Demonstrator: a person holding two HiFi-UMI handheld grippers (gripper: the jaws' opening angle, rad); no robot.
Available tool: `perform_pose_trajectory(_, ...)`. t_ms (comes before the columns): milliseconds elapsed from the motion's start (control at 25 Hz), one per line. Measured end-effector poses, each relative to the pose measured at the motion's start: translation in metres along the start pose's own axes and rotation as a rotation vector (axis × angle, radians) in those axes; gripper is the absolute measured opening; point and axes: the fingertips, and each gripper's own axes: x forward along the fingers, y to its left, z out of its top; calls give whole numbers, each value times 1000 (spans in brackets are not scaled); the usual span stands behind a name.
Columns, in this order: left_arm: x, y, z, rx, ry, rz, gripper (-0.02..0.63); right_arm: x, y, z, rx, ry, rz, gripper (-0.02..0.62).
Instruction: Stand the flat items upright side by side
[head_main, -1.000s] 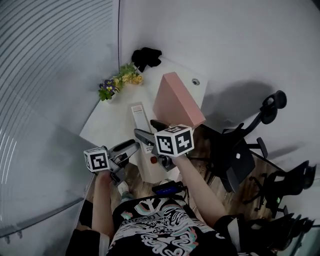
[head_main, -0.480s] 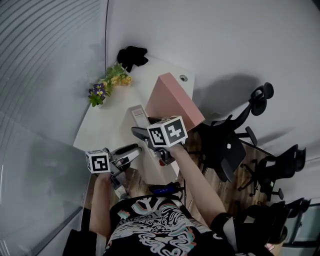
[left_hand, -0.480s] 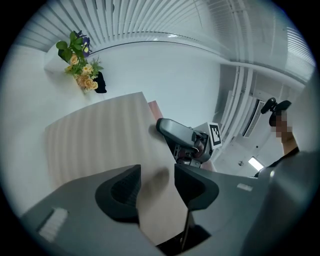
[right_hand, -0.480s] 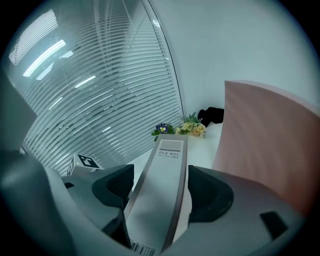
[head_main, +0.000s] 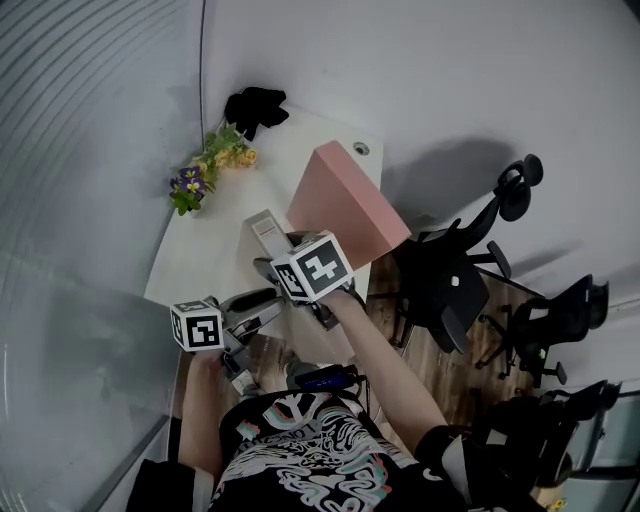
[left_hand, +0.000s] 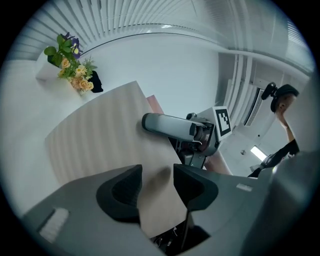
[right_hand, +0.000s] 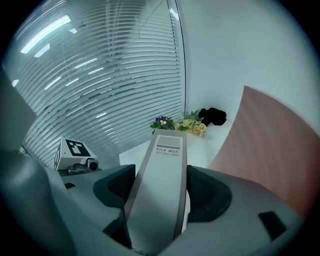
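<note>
File box (right_hand: 167, 150), mid-frame on table (head_main: 200, 250), is pinched by its spine in right gripper (right_hand: 159, 200), likely to be stood beside pink box (head_main: 345, 205). Left gripper (left_hand: 157, 192) jaws, just closing, are part-spread about its lower corner, probably for steadying.

The desk (head_main: 195, 255) lies bare on its left half, from the near edge up to the flowers (head_main: 212, 163), so that side gives open passage. On the right the tall pink box (head_main: 340, 205) blocks the way, with the grey file box (head_main: 264, 226) just beside it and only a narrow strip between them. A black bundle (head_main: 256, 105) fills the far corner. Office chairs (head_main: 450, 290) crowd the floor off the right edge.
</note>
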Motion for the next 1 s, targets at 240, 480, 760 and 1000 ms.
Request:
perform_pose_trajectory(240, -5, 14, -1, 30, 15, 70, 230, 4, 3, 2, 0, -8, -10, 316)
perform_pose_trajectory(480, -6, 24, -1, 32, -3, 111, 236, 3, 3, 4, 5, -30, -47, 316)
perform_pose_trajectory(760, -6, 23, 0, 20, -21, 145, 256, -4, -2, 5, 37, -61, -83, 313)
perform_pose_trajectory(1000, -2, 18, 1, -1, -48, 112, 259, -18, -5, 9, 45, -122, -100, 313)
